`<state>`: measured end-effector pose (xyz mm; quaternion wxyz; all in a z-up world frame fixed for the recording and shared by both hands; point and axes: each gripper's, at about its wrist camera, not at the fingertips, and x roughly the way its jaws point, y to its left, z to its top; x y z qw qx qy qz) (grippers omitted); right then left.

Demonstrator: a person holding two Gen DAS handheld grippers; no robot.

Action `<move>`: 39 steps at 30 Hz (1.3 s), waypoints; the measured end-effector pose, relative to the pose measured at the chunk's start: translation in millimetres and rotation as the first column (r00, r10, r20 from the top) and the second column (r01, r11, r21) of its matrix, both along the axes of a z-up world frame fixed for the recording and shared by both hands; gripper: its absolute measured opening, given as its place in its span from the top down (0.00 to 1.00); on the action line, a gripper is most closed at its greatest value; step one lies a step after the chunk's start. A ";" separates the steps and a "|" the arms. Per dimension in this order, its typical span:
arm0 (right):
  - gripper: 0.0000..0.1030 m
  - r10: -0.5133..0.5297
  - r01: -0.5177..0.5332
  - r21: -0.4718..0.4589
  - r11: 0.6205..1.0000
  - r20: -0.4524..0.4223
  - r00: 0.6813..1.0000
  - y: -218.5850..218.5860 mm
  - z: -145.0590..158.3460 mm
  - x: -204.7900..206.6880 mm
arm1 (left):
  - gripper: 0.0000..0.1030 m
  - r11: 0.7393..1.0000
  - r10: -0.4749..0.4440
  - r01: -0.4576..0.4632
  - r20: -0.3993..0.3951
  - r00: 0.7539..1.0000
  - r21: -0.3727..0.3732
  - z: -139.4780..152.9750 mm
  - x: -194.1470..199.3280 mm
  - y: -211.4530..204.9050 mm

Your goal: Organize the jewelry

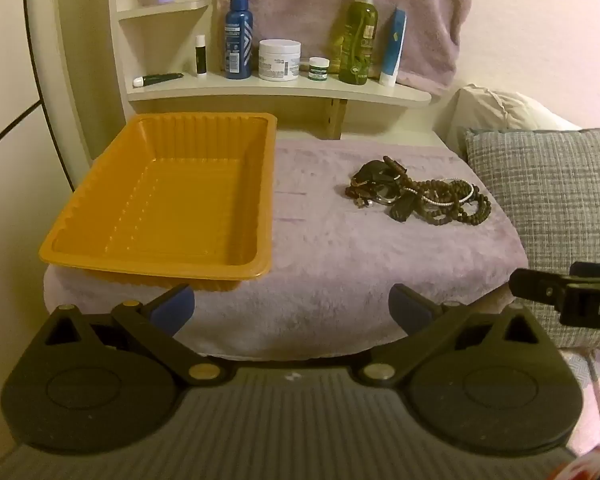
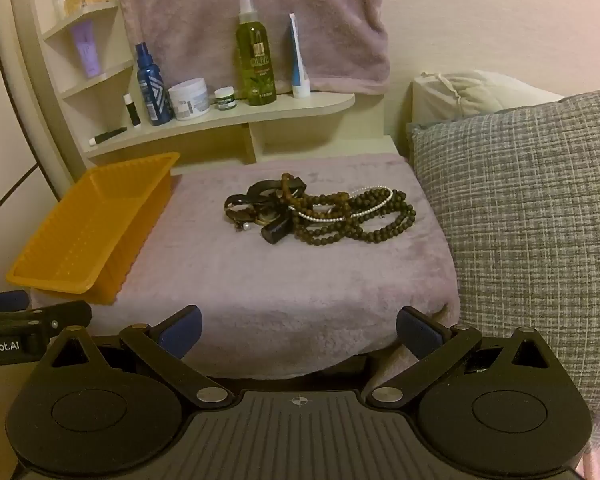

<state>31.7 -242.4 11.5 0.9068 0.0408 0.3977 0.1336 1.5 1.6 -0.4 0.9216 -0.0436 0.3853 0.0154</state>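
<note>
Before you lies a towel-covered surface (image 2: 260, 280). On its left side sits the tray (image 1: 160, 200), with nothing visible in it. To the right of the tray, well apart from it, the jewelry pile (image 2: 320, 212) rests on the towel. Right of the pile, a cushion (image 2: 520, 220) stands against the surface's edge, with a pillow (image 2: 472, 92) behind it. Behind tray and pile, a shelf (image 2: 220, 124) carries bottles, jars and tubes in a row, and a hanging towel (image 2: 252, 12) is behind them.
</note>
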 end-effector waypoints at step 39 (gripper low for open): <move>0.00 0.001 -0.001 -0.002 1.000 0.007 1.000 0.4 2.3 0.4 | 0.01 1.000 -0.003 0.003 0.004 1.000 -0.017 2.6 0.2 -2.1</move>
